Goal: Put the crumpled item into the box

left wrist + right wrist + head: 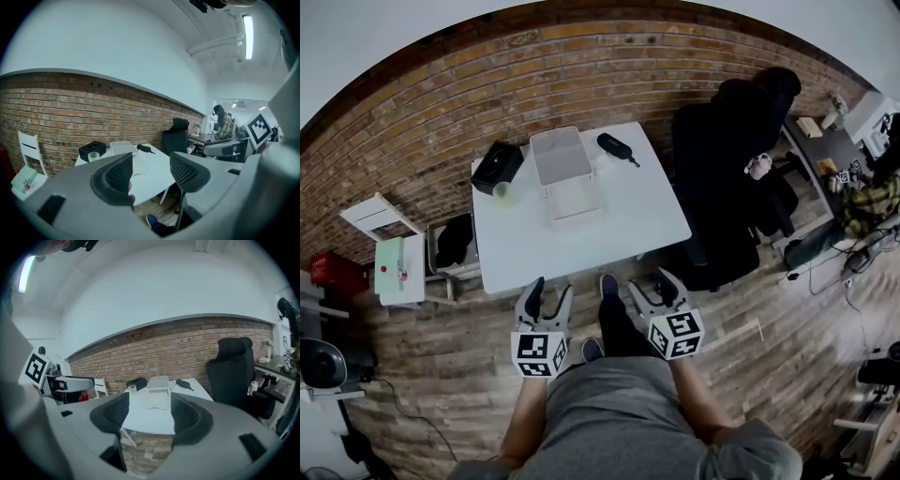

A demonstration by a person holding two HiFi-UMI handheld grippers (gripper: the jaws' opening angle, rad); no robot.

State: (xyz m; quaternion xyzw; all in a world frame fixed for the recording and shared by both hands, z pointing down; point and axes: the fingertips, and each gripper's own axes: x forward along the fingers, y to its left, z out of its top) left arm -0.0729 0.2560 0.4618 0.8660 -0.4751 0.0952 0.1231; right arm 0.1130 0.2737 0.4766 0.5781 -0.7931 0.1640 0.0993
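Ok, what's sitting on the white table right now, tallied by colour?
On the table:
Black: 2 (the tissue box, the long item)
Pale green: 1 (the cup)
White: 1 (the open box)
Total: 4
I can't make out a crumpled item from here.

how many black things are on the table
2: a black box at the table's far left corner, by a cup, and a black case near the far right edge. The clear box between them might hide something small.
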